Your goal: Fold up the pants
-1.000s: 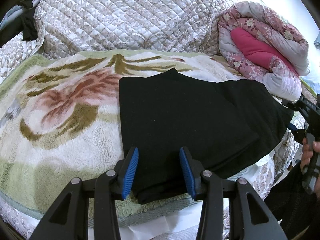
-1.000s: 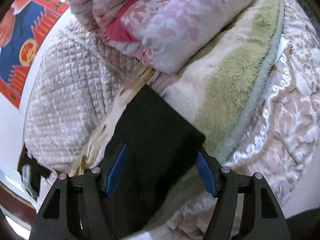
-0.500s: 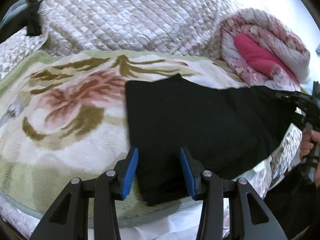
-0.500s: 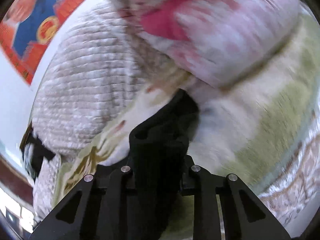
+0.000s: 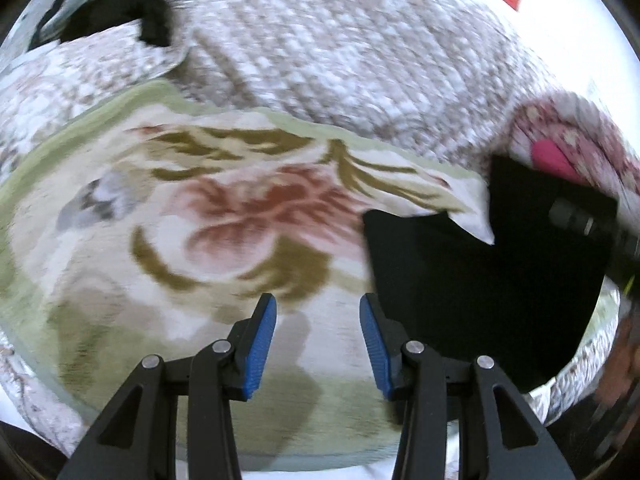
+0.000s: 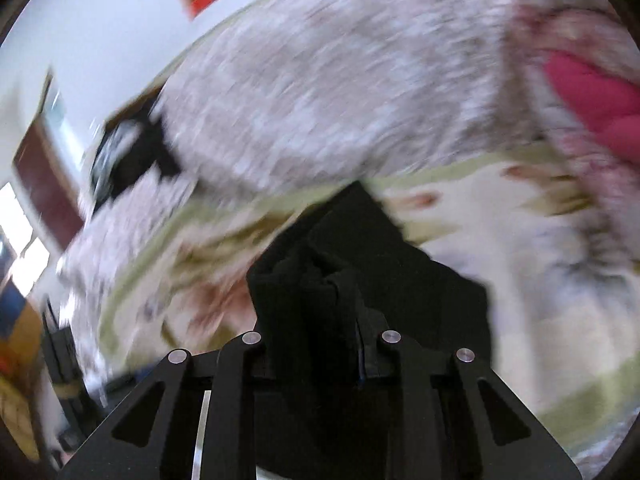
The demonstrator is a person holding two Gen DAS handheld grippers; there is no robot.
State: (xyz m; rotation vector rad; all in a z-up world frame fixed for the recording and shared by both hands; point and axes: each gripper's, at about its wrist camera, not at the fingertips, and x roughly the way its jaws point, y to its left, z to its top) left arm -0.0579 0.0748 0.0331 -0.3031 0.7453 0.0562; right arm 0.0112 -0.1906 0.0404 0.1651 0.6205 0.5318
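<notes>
The black pants point(image 5: 480, 288) lie folded on a floral fleece blanket point(image 5: 240, 208), at the right of the left wrist view. Their far right end is lifted off the blanket. My left gripper point(image 5: 318, 344) hovers open over bare blanket just left of the pants, with nothing between its blue pads point(image 5: 260, 344). The right gripper's dark body point(image 5: 588, 220) shows at the right edge by the raised cloth. In the blurred right wrist view my right gripper point(image 6: 316, 332) is shut on a bunched fold of the pants point(image 6: 440, 300), which hides its pads.
A quilted beige bedspread point(image 5: 340, 60) rises behind the blanket. A rolled pink floral quilt point(image 5: 560, 152) sits at the back right. Dark clothing point(image 5: 112, 20) lies at the far left corner. The bed's front edge runs just under the left gripper.
The right gripper closed on the pants' end, lifted it and swung it across with a roll. The left gripper slid left off the pants onto bare blanket, still open.
</notes>
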